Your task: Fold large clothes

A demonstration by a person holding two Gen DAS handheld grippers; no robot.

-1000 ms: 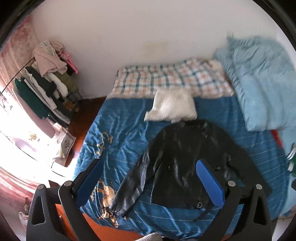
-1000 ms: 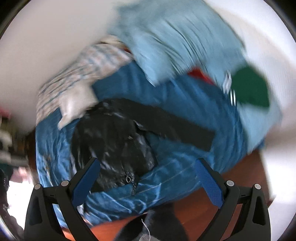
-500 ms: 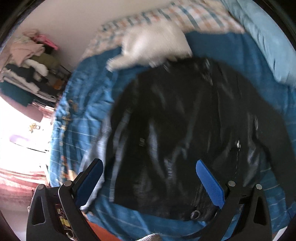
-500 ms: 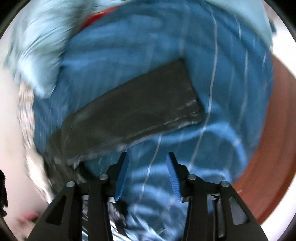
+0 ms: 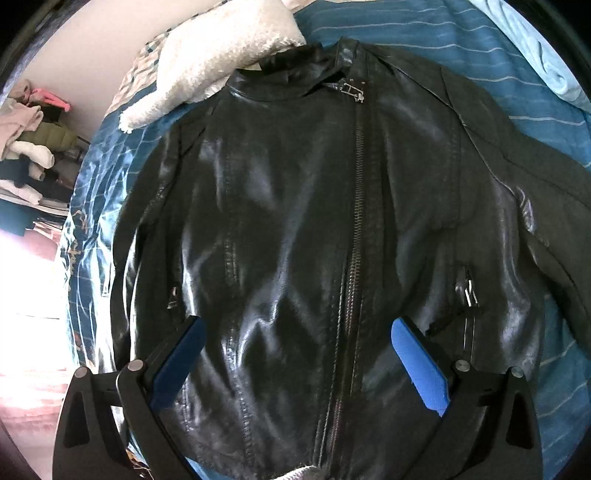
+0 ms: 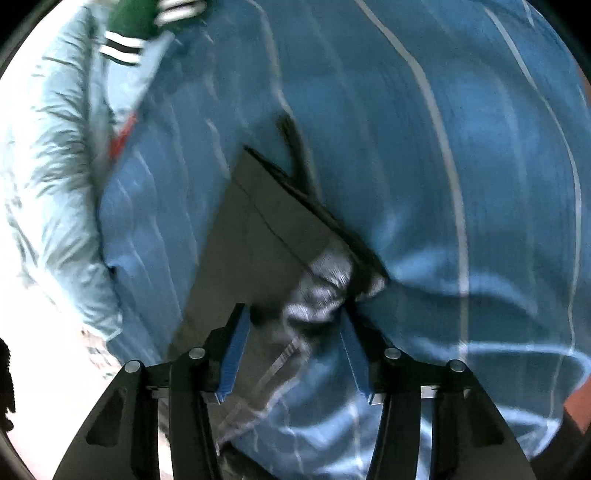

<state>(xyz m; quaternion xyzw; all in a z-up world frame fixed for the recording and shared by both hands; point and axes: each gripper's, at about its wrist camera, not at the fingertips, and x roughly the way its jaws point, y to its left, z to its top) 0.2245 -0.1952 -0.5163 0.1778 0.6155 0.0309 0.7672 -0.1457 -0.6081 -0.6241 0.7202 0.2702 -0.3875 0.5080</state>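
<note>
Left wrist view showed one black leather jacket (image 5: 314, 229) lying face up and zipped on the blue striped bedspread (image 5: 461, 40), collar toward the far end, both sleeves out to the sides. The left gripper (image 5: 295, 354) hung over the lower front of it with its jaws spread wide, nothing pinched between them.

From the right wrist view, blurred as it was, one sleeve (image 6: 266, 236) of that jacket ran out across the bedspread (image 6: 461, 155), and its cuff end lay between the jaws of the right gripper (image 6: 293, 343), which were closing on it; I could not make out the pads pressing it yet.

It looked to me like the very start of the fold: the sleeve being taken first. The next move would want a firm pinch on the cuff, then a carry inward across the chest, with the stiff leather likely to resist a crease.

Around it I counted one white fleecy garment (image 5: 221, 55) by the collar, one pale blue quilt (image 6: 62, 177), and one green striped piece (image 6: 136, 18) beyond.
</note>
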